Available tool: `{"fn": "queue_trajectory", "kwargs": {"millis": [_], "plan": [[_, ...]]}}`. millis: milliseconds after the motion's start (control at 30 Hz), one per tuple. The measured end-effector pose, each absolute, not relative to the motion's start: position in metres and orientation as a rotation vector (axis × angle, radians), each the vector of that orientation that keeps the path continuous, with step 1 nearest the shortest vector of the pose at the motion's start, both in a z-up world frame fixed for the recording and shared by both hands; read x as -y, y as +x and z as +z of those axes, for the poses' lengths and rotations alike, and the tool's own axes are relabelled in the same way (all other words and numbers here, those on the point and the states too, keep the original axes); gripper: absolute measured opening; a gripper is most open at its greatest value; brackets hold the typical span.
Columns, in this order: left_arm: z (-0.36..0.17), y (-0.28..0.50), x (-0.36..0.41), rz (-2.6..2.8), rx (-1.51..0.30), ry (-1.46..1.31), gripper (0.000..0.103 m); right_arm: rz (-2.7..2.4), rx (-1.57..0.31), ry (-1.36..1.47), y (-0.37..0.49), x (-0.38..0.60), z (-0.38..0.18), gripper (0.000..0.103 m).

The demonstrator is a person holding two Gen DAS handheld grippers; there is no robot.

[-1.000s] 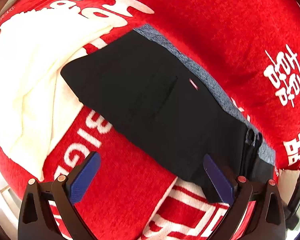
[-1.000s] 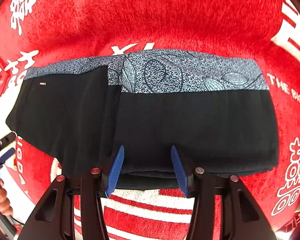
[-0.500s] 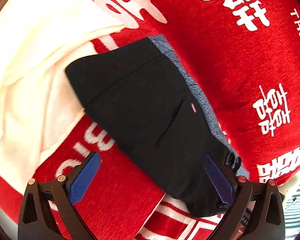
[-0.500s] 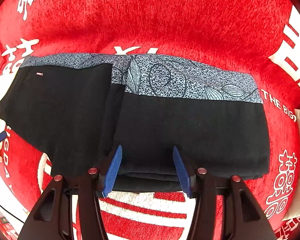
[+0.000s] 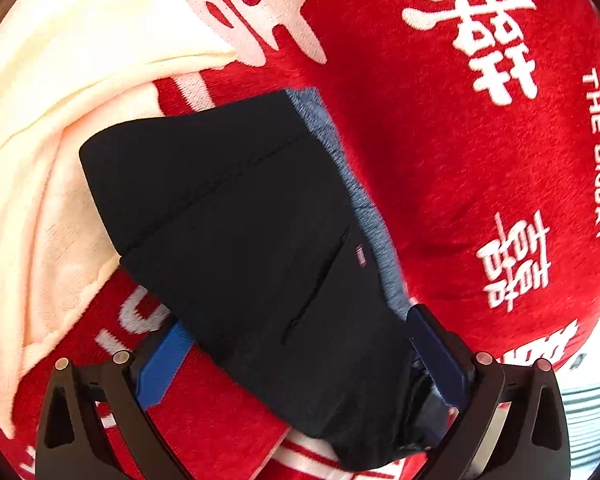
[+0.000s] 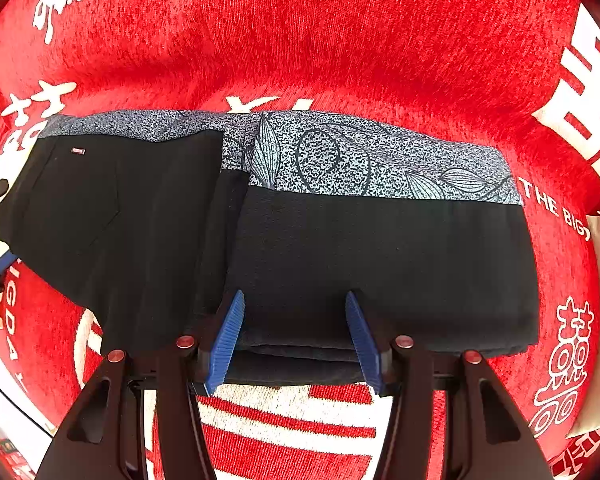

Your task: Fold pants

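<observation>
Pants [image 6: 380,264] lie across the red blanket [image 6: 340,48], the right half doubled over, the left end single and flat. Over the last second the left gripper [image 5: 300,364] has swung in and sunk toward that left end, so its spread jaws now straddle the near corner, not yet clamped, I think, though the right pad is half hidden. That suggests the next fold is being set up. Right gripper [image 6: 296,336] points straight down over the near edge of the doubled part, jaws apart and gripping nothing. A cream cloth [image 5: 40,140] lies far left.
</observation>
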State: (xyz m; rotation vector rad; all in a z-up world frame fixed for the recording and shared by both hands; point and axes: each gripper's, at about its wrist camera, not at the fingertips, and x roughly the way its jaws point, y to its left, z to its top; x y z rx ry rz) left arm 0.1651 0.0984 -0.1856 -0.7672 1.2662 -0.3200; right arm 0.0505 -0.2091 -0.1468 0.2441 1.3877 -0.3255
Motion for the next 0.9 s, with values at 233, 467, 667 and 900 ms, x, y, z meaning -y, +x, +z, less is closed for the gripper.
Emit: {"fn": "queue_trajectory", "kwargs": {"millis": [233, 467, 667, 900], "plan": [[-0.179, 0.173, -0.091, -0.359, -1.225, -0.746, 0.103, -0.321, -1.378, 0.242, 0.050, 0.208, -0.147, 0.057], [-0.187, 0.183, -0.076, -0.236, -1.305, -0.638, 0.097, -0.311, -1.390, 0.218, 0.054, 0.209, -0.146, 0.062], [-0.179, 0.182, -0.073, -0.104, -1.347, -0.386, 0.036, -0.263, -1.369, 0.180, 0.070, 0.204, -0.112, 0.077], [-0.163, 0.168, -0.054, -0.159, -1.248, -0.155, 0.029, -0.104, -1.411, 0.235, 0.111, 0.179, -0.091, 0.082]]}}
